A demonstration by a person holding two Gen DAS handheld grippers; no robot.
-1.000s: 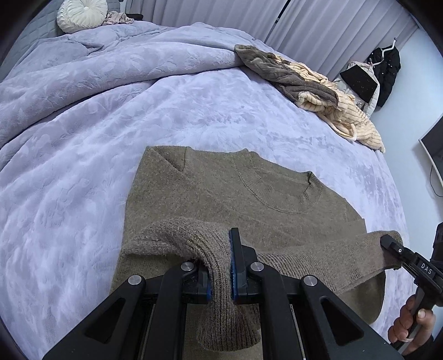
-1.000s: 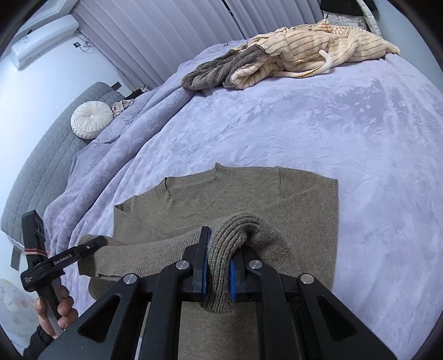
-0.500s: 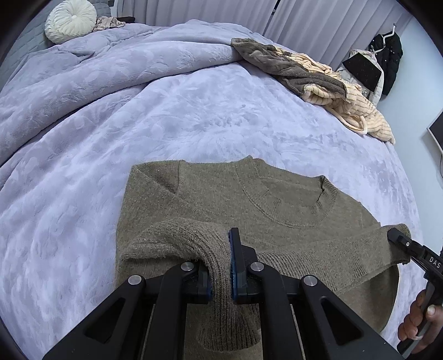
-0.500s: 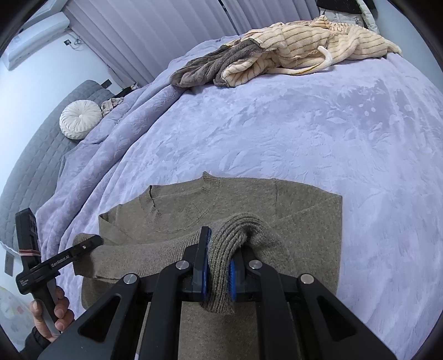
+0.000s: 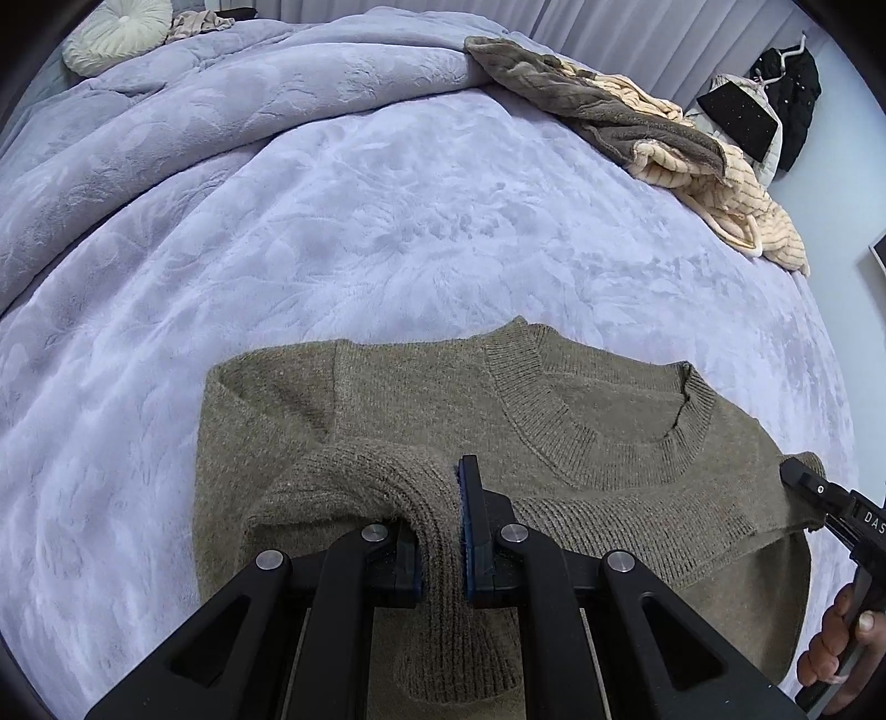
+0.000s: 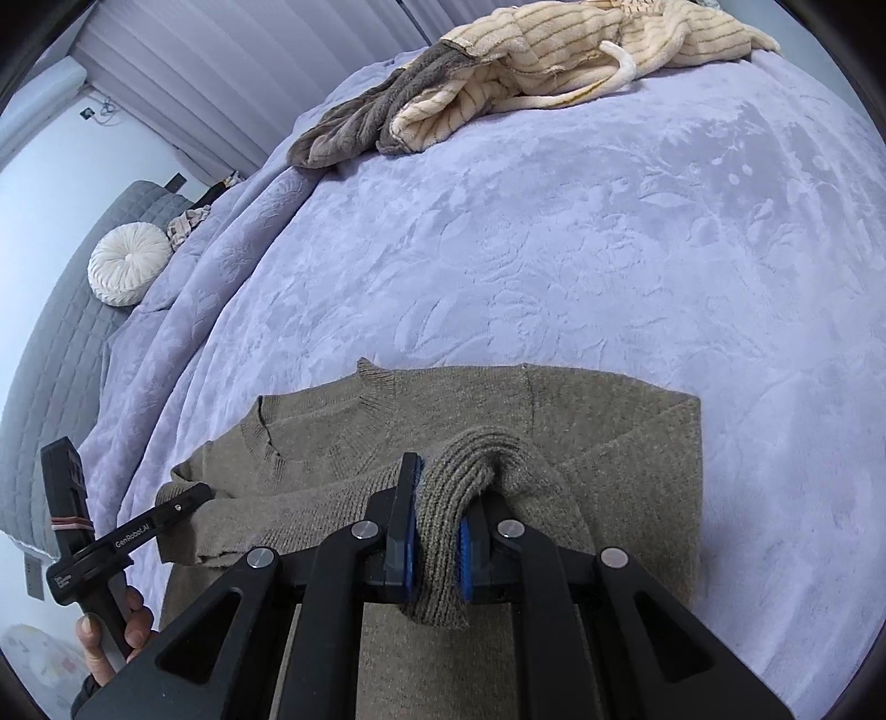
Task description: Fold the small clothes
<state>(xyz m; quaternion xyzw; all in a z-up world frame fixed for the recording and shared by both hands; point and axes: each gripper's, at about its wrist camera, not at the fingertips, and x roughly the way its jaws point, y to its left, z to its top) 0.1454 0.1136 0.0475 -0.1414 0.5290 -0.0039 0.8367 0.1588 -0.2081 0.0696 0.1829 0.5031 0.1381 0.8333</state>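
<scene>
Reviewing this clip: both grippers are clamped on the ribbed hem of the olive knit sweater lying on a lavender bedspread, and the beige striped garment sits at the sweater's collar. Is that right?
Not quite. The beige striped garment lies far across the lavender bedspread, apart from the olive knit sweater, as the right wrist view shows. The left gripper and right gripper are indeed clamped on the ribbed hem.

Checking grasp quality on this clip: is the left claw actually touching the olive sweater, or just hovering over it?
Touching. The left wrist view shows the left claw shut on a bunched fold of the olive sweater, with knit pinched between both blue pads.
</scene>
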